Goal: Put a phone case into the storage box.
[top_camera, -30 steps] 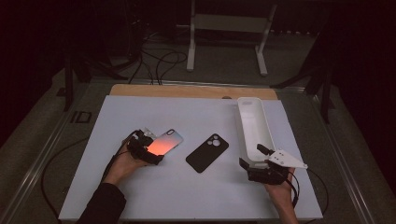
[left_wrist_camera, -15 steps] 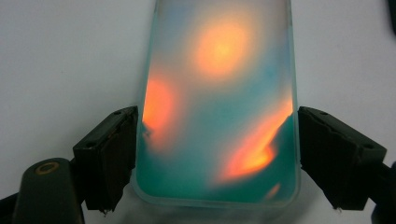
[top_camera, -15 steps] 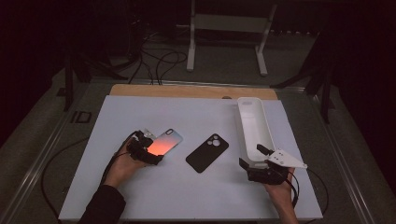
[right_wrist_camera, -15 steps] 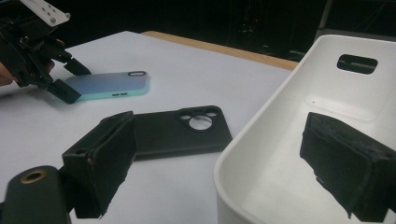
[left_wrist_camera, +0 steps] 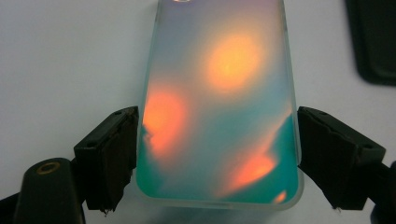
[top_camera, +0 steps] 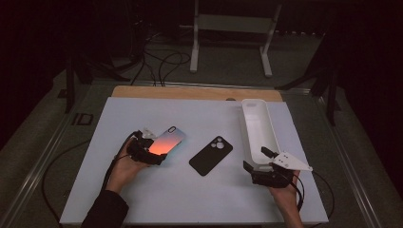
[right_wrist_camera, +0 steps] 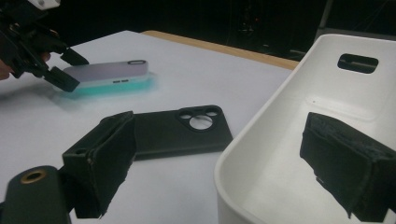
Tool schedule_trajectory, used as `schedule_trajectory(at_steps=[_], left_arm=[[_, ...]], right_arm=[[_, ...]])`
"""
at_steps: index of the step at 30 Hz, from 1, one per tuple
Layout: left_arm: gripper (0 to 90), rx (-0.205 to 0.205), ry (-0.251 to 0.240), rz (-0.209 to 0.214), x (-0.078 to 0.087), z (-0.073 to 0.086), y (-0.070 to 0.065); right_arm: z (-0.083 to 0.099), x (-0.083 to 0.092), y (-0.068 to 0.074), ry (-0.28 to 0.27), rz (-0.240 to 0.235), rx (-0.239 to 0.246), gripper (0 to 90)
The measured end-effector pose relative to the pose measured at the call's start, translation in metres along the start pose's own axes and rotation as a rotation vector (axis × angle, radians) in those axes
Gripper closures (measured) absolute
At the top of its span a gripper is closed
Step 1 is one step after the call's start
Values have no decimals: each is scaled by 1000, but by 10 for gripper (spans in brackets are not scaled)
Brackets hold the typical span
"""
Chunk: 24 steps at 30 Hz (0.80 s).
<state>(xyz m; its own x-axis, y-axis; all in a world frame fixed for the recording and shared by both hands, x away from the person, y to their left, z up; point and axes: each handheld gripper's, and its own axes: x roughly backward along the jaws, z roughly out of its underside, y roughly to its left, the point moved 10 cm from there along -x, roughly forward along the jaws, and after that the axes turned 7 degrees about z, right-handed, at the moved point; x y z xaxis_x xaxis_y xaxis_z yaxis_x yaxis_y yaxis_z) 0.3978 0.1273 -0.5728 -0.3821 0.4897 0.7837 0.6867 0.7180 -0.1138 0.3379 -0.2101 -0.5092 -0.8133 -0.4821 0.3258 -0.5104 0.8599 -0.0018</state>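
Nearest, at the near edge of the white table [top_camera: 199, 209], the person's two hands come in. Right hand [top_camera: 285, 199] holds the right gripper [top_camera: 259, 164], near-right, with a grey three-cornered plate on top. Its tongs stand wide, nothing pinched: in the right gripper view one pad sits over the table in front of the black case, the other hangs over the inside of the white tray [right_wrist_camera: 299, 140], so they straddle the tray's near wall w/o pressing it.

Left hand [top_camera: 122, 164] is near-left w/ the left gripper [top_camera: 161, 154]. Its tongs have just been closing a bit and now sit either side of the iridescent phone case [left_wrist_camera: 219, 102], at its near end. In the left gripper view the left pad is right at the case's edge and the right pad just beside the other edge; can't tell if they really press. Case lies flat on the table, orange and teal patches on its back, camera end pointing far-right.

A bit farther, mid-table, the black phone case [top_camera: 211, 155] lies flat, back up, camera holes at its far-right end, between the iridescent case and the tray, touching neither.

Tray runs long from near-right toward the far edge, slot handle at its far end.

Beyond the white top shows a wooden strip [top_camera: 190, 91], then dark floor w/ cables and a white stand [top_camera: 233, 28].
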Motion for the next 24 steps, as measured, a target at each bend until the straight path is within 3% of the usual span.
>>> schedule_trajectory(at_steps=[8,15,24], left_arm=[[173,-24,-91,-1,23,-13,-16],[173,-58,-134,0,32,-20,-31],[172,-111,-210,19,43,-35,-54]], right_arm=[[-3,1,-2,-6,-13,-34,107],[-3,0,0,1,-23,-43,106],[-6,-6,14,41,-107,-62,94]])
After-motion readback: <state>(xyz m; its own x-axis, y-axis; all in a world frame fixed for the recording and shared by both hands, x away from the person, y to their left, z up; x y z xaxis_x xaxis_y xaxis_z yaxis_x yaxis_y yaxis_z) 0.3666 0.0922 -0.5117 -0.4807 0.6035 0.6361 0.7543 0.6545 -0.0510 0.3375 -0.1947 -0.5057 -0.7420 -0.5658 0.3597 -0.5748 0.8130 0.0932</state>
